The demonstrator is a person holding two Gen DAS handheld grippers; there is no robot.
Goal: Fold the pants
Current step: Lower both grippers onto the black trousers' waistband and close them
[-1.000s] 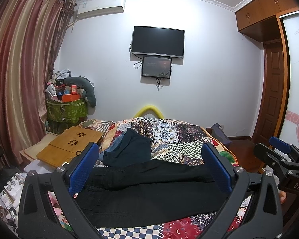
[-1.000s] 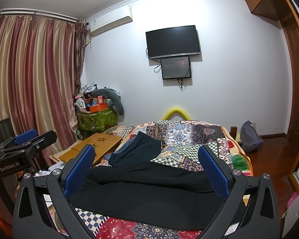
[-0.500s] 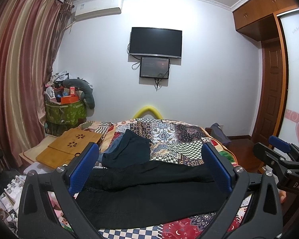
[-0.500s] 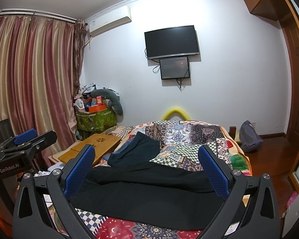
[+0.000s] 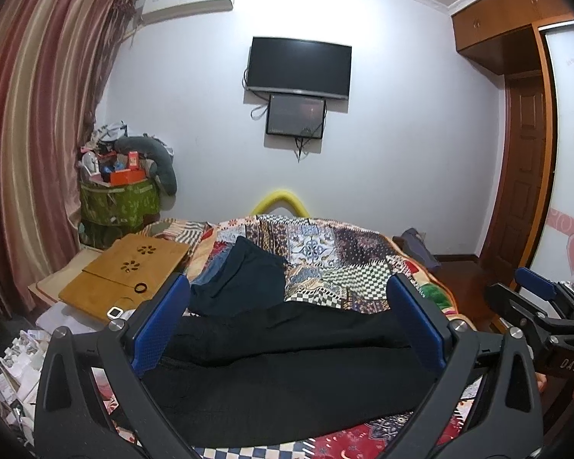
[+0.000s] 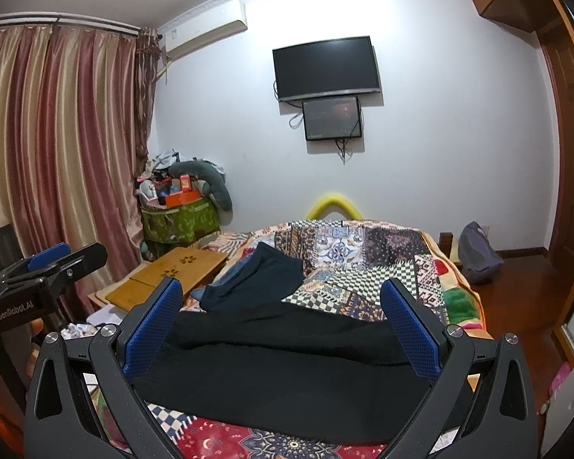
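Left wrist view: the left gripper point(image 5: 289, 319) remains spread wide and empty, as does the right gripper point(image 6: 281, 323). Neither has shifted appreciably in the last second. The black fabric pants point(image 5: 287, 367) lie flat across the patchwork quilt bed point(image 5: 348, 264), untouched; folding has not begun.

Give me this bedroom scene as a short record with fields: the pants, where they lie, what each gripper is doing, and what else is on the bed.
task item: black pants, spread flat across the near end
surface: bed with patchwork quilt
left gripper: jaws wide open, hovering above the pants, holding nothing
right gripper: jaws wide open, also above the pants, empty
other garment: dark blue clothing lying behind the pants
beside bed: wooden lap desk
fold progress: not started, as far as visible
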